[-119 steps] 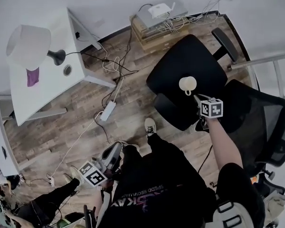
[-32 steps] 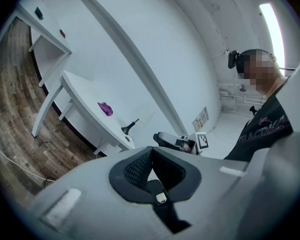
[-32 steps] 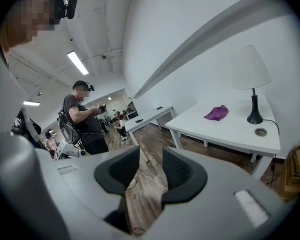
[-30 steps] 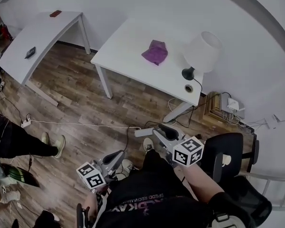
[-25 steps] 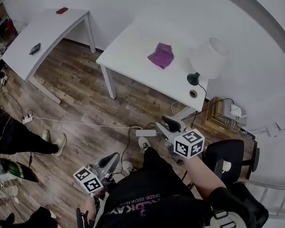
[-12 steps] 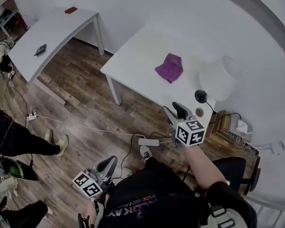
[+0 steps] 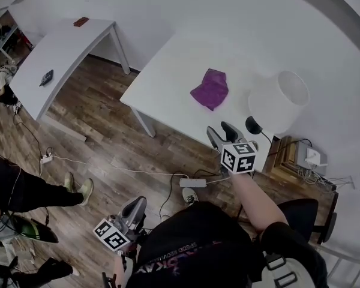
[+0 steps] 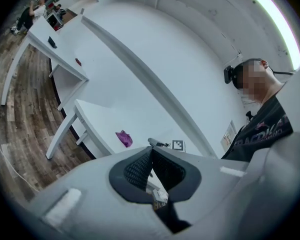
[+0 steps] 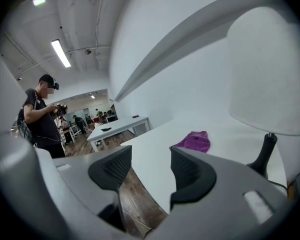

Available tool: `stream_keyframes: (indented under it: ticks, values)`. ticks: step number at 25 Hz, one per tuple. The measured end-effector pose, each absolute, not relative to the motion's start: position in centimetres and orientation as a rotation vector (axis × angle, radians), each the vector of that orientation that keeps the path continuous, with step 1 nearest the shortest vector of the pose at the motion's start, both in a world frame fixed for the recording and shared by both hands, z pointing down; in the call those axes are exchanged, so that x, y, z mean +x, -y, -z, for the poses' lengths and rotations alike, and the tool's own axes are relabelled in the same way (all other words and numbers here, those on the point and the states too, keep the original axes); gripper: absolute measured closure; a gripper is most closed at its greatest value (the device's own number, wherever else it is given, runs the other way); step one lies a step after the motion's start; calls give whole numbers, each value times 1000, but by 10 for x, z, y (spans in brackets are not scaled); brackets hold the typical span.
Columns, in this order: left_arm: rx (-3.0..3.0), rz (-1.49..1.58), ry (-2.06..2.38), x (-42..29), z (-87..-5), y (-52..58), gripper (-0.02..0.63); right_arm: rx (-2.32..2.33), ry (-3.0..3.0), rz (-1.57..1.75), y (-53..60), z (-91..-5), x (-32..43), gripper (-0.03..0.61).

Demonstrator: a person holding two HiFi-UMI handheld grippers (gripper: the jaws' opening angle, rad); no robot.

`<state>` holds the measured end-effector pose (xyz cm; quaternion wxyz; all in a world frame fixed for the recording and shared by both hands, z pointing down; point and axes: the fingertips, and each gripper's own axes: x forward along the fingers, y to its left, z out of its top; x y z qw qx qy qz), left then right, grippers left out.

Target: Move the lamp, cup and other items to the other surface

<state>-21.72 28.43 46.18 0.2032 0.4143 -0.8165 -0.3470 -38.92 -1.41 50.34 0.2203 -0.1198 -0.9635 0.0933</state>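
The right gripper (image 9: 150, 170), jaws just opened wide with nothing between them, points slightly down at the edge of the white table (image 7: 168, 65). The lamp (image 9: 266, 74) stands just ahead and to its right, and a purple cloth (image 9: 194, 141) lies farther ahead, beyond the open jaws. The lamp looks top-heavy: a broad pale shade, likely thin and easily dented, sits over a slim dark stem and small round base. The stem just above the base is probably the soundest place to grip, keeping the lamp upright. Its cord (image 9: 295, 180) trails off to the gripper's right and may drag. The cloth should be light and limp, so any raised fold will do. The left gripper (image 8: 150, 168) hangs low beside the person, pads together and empty, well back from the table.
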Motion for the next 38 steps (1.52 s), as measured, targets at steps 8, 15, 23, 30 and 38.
stream_keyframes:
  ticks: [8,15,23,30,38]
  values:
    - [1047,1015,2348,-231,-462,-291,618,-246,2589,-111,54,-561,-450,307]
    - [950,1016,2360,-234,-469,-293,618,-173,2547,10,89,-608,-523,294]
    - [774,982,2361,-226,-483,-301,618,-122,2460,40,121,-641,-595,242]
    - [730,951,2348,-243,-494,-295,618,-163,2387,61,126,-668,-623,219]
    - [721,948,2323,-249,-498,-285,618,-243,2346,91,116,-683,-617,376]
